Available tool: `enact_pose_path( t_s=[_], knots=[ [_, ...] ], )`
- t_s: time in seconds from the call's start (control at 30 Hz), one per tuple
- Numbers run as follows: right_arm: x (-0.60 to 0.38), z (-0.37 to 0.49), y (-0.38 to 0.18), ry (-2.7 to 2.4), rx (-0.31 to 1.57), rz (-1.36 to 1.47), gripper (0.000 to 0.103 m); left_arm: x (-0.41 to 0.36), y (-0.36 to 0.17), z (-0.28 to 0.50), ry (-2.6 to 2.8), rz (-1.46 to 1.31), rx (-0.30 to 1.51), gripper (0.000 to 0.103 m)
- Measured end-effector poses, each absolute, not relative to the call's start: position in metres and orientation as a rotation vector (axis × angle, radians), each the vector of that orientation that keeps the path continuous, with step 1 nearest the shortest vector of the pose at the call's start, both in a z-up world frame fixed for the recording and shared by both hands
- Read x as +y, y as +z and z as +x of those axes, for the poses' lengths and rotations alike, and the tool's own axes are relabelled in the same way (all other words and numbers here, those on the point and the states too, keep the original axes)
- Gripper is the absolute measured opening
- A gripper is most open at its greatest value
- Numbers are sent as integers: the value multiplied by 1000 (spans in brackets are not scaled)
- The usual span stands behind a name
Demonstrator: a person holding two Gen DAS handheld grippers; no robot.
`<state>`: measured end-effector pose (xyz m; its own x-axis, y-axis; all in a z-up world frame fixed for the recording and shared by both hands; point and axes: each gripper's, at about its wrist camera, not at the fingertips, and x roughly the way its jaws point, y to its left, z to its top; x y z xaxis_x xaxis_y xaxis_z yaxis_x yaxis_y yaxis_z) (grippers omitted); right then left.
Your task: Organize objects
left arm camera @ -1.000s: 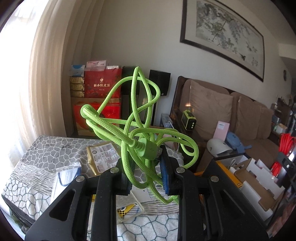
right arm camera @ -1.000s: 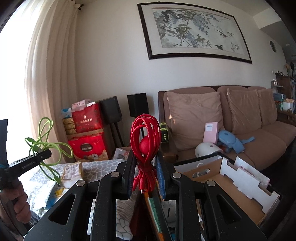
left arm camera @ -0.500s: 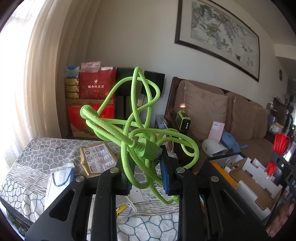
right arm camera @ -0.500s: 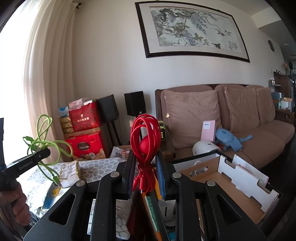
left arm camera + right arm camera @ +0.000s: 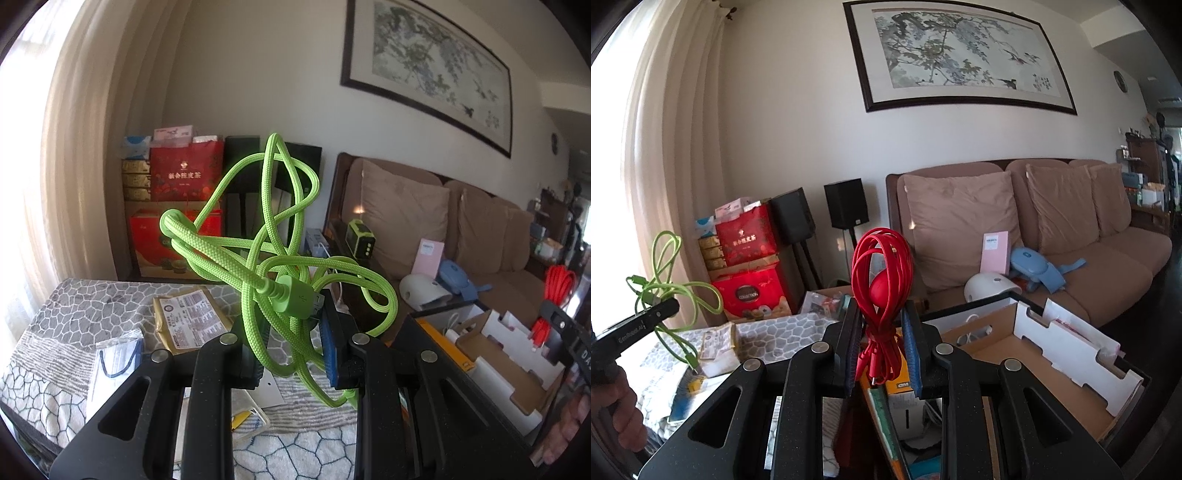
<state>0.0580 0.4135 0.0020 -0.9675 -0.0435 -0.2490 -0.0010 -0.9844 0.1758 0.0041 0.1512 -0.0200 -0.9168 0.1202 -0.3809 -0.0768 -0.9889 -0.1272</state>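
Now green cable clamped between left fingers, red cable between right fingers

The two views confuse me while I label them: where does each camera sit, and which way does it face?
Left wrist: on the left gripper, facing the sofa wall; its fingers clamp a green cable.
Right wrist: on the right gripper, facing the same wall; clamps a red cable; a hand shows.
Shared: both cables, sofa, cardboard box.
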Motion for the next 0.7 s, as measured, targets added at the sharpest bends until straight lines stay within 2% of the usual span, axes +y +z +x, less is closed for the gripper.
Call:
enact_pose_path(
  t_s=[0.7],
  knots=[
    [432, 54, -2, -3137, -339, 444, 21, 170, -18, 6, 2902, -627, -136, 23]
  ],
)
